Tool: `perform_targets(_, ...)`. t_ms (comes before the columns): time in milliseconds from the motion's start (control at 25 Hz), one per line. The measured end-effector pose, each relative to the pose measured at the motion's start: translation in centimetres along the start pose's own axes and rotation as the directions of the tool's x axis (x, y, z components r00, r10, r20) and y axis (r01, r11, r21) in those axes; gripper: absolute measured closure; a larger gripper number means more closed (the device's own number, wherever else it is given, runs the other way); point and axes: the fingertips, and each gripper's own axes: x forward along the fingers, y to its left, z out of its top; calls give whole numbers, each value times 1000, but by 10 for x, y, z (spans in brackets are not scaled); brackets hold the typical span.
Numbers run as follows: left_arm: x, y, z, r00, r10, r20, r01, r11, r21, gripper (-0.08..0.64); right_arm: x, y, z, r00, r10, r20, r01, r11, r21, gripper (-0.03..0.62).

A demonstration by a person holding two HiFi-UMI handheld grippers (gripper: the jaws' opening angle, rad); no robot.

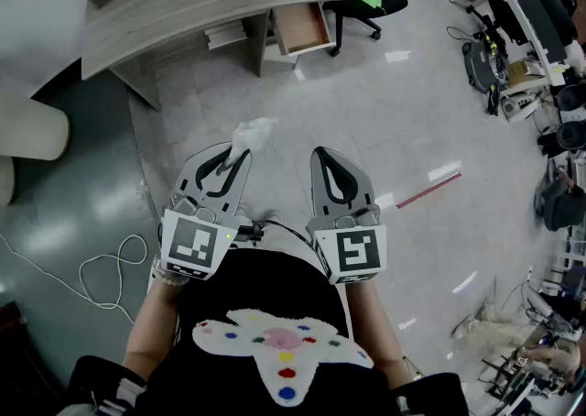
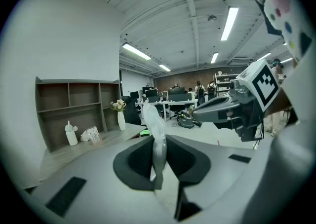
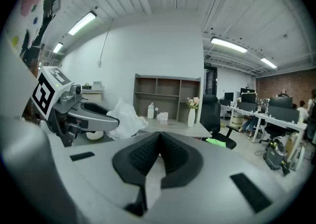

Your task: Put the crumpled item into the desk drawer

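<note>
The left gripper (image 1: 236,156) pinches the crumpled item (image 1: 254,133) between its jaws (white, thin, sticking out past the tips). The right gripper (image 1: 323,157) is beside it, jaws together on nothing. The desk (image 1: 183,11) and its open drawer (image 1: 302,29) are well apart, ahead across the floor.

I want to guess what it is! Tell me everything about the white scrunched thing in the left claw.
The scrunched thing is white, thin and crinkly, maybe plastic film or tissue. It looks see-through in places. The left claw is shut on its lower end, and the rest puffs out past the tips. It is up in the air above the floor, touching only the claw.
</note>
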Motion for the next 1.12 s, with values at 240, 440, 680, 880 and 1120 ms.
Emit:
perform_targets(240,-4,-5,1,1000,0,-1,0,1000,2,497,-6,-1,-3,1000,-3,-6,4,1000,5,588)
perform_targets(440,-3,-6,0,1000,7,-2,-7,1000,6,497,-6,-4,-7,1000,-3,-9,3,1000,8,589)
perform_targets(680,-3,-11,2,1000,24,0,-24,1000,4,497,-9,0,-2,999,39,7,-39,999,12,589)
perform_targets(880,-6,-20,9,999,46,9,-47,999,9,497,-17,-12,-3,1000,23,20,-23,1000,15,588)
perform_targets(1120,-6,-29,14,997,76,16,-76,997,6,497,-25,-21,-4,999,32,33,-33,999,27,588)
